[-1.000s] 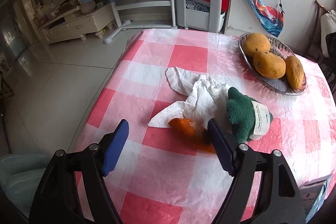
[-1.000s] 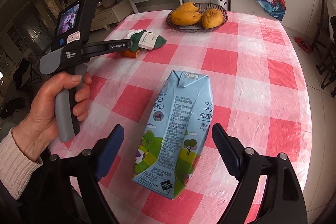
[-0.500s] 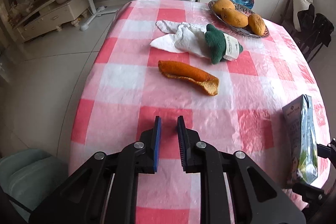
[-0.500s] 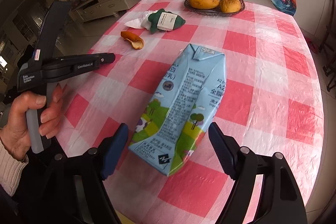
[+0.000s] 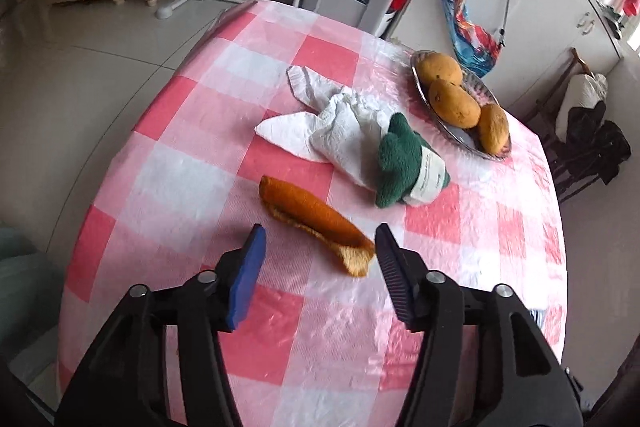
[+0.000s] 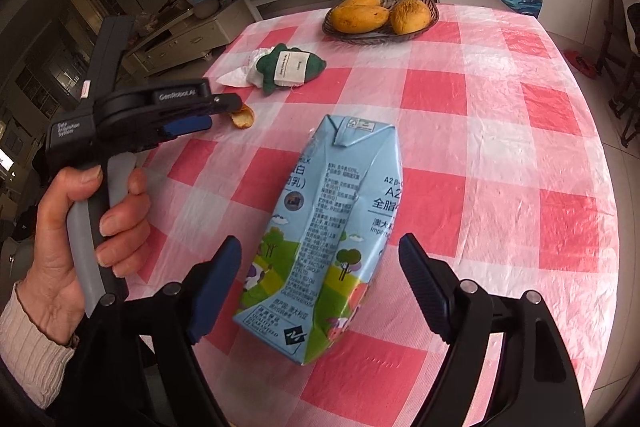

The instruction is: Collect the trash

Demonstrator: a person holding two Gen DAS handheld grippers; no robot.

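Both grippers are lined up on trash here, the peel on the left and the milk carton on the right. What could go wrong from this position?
1. The left gripper is opening with only the near tip of the orange peel by its right finger; a close here may pinch just the curled end and drop it.
2. The right gripper straddles the dented milk carton, which lies skewed; squeezing may twist or crush it.
3. The carton lies near the tablecloth edge.

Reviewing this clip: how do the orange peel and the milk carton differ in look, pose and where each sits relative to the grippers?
The orange peel is a small, curled orange strip; the milk carton is a much larger, dented blue printed box.
The peel lies ahead of the left gripper, whose jaws are opening, with its near end between them; the carton lies on its side between the right gripper's open jaws.
Both rest ungripped on the checked tablecloth.
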